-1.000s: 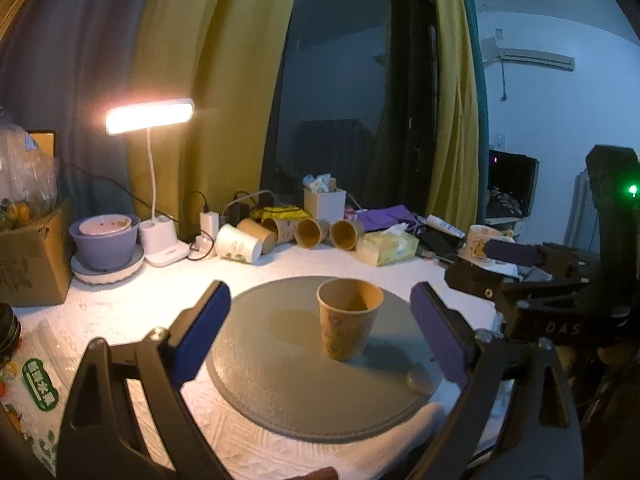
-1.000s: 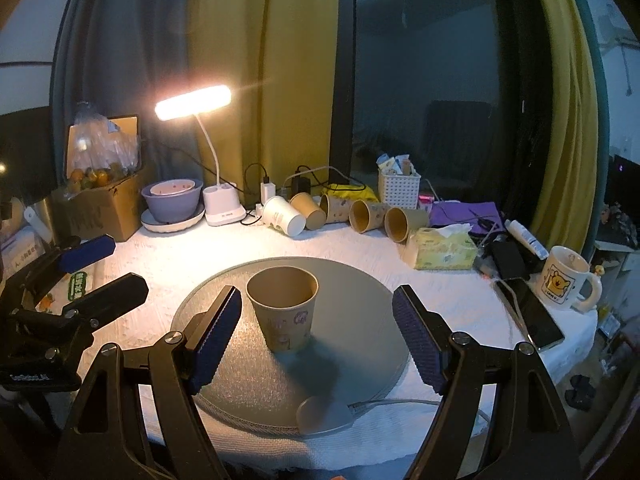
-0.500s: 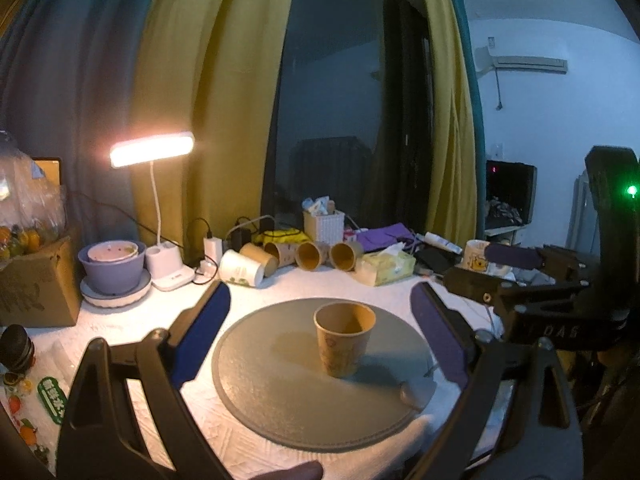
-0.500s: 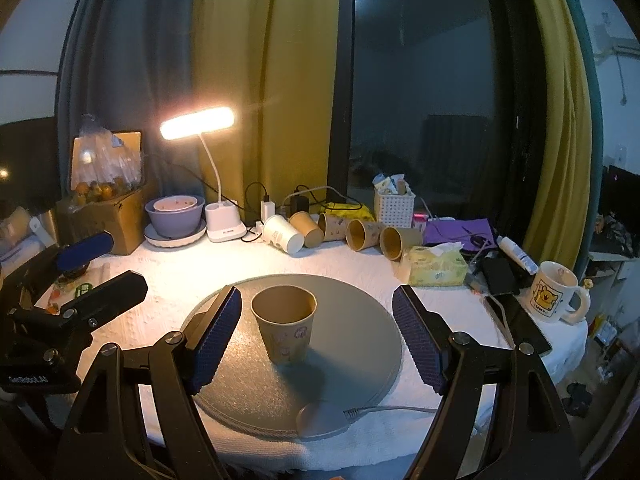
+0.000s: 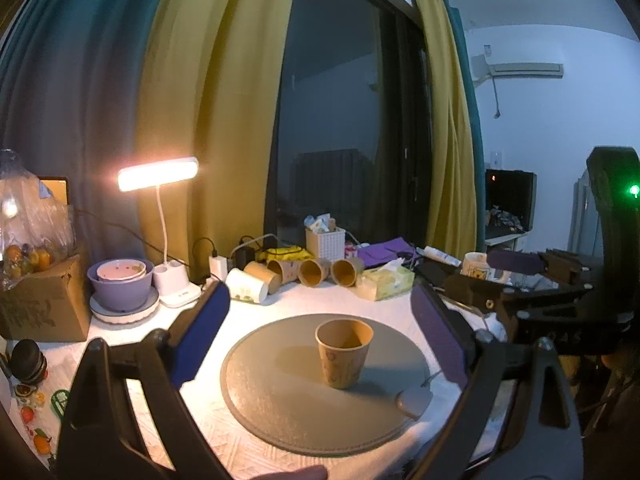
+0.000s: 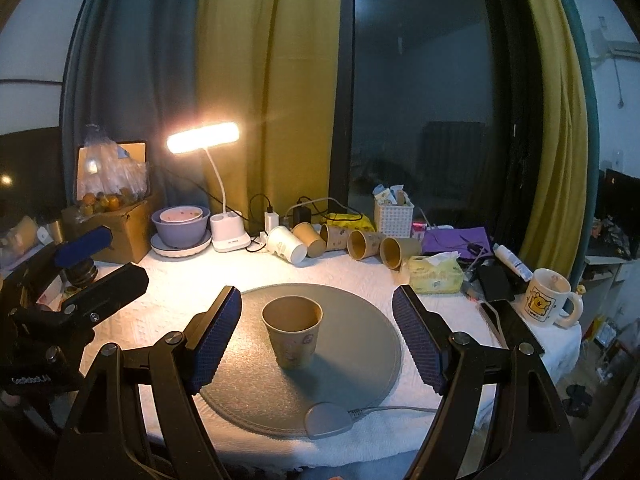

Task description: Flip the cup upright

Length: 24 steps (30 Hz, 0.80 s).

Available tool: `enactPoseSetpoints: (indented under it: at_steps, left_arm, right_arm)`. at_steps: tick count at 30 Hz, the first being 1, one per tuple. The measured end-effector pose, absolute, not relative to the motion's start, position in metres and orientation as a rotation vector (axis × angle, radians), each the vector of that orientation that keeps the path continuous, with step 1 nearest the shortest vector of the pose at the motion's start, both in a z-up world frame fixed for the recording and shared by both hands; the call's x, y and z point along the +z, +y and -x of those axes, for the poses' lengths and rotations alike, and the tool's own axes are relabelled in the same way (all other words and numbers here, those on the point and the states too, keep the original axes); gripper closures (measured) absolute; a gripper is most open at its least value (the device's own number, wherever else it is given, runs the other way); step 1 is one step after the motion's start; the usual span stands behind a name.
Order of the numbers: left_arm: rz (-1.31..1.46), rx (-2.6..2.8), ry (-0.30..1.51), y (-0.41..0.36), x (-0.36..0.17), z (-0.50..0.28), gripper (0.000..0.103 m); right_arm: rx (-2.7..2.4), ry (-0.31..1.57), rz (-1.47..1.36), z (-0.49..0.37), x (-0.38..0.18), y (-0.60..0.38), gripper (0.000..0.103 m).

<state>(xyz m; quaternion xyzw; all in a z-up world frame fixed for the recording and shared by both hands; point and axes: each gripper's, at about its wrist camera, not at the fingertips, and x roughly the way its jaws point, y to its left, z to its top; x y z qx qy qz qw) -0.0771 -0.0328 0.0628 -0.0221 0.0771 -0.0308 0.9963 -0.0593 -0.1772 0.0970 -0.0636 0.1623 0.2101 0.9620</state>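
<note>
Paper cup (image 6: 293, 337) upright at centre of round mat (image 6: 360, 344); both tools, left (image 5: 320, 340) and right (image 6: 316, 336), wide open, empty. Withdraw straight back, clear of the rim.

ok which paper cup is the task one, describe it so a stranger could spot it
Find the round grey mat on the white tablecloth. The brown paper cup stands alone on it, mouth up; the other cups lie sideways by the window.
</note>
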Motion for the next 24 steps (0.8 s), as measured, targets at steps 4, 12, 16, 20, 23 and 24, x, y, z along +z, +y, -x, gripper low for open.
enactPoseSetpoints:
  at_steps: [4, 12, 16, 20, 23, 24]
  left_arm:
    - [0.05, -0.063, 0.161, -0.033, 0.0628, 0.0787, 0.01]
    - [0.049, -0.068, 0.169, -0.0341, 0.0619, 0.08, 0.01]
    - [0.049, -0.07, 0.177, -0.0357, 0.0607, 0.0784, 0.01]
    - [0.036, -0.052, 0.2, -0.038, 0.0585, 0.074, 0.01]
    - [0.039, -0.046, 0.215, -0.0383, 0.0567, 0.0719, 0.01]
    - [0.041, -0.047, 0.214, -0.0382, 0.0563, 0.0723, 0.01]
  right_arm:
    - [0.425, 0.331, 0.127, 0.0609, 0.0965, -0.1765, 0.022]
    - [0.425, 0.336, 0.123, 0.0612, 0.0943, -0.176, 0.022]
    - [0.423, 0.341, 0.118, 0.061, 0.092, -0.1773, 0.022]
    - [0.424, 0.345, 0.114, 0.061, 0.0903, -0.1784, 0.022]
    - [0.424, 0.347, 0.111, 0.0603, 0.0895, -0.179, 0.022]
    - [0.424, 0.347, 0.111, 0.0604, 0.0894, -0.179, 0.022]
